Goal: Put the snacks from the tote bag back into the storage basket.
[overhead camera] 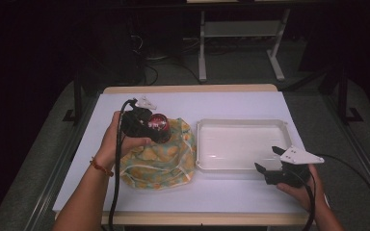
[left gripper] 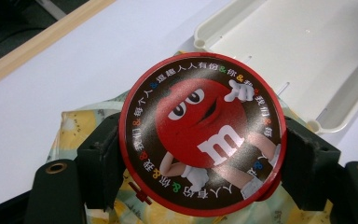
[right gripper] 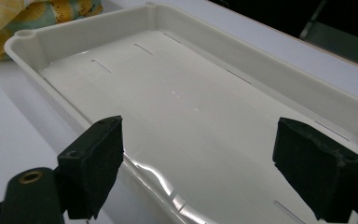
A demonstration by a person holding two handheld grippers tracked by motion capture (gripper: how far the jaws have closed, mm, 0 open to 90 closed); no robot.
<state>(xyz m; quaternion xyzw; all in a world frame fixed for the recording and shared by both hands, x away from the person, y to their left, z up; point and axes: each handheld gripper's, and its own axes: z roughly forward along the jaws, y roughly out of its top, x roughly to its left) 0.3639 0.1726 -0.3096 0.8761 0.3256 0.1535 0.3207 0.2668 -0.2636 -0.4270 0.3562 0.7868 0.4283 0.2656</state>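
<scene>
The left hand-held gripper [left gripper: 200,154] is clamped on a round red candy tin [left gripper: 203,134], one black pad pressed to each side of its rim, so the printed lid faces up toward the camera and the tin stays level. In the high view the tin [overhead camera: 158,124] is carried above the yellow-and-teal fabric bag [overhead camera: 161,159], which lies slumped on the desk [overhead camera: 231,103] just left of the white tray [overhead camera: 241,144]; that suggests the tin belongs to the bag and is bound for the tray, whose floor is bare. The right hand-held gripper [overhead camera: 269,163] hovers at the tray's near right corner, jaws spread wide with nothing between them, and its own view looks across the tray [right gripper: 186,107]. Held there, it seems ready to steady the tray or take the tin without blocking the left arm's path.
</scene>
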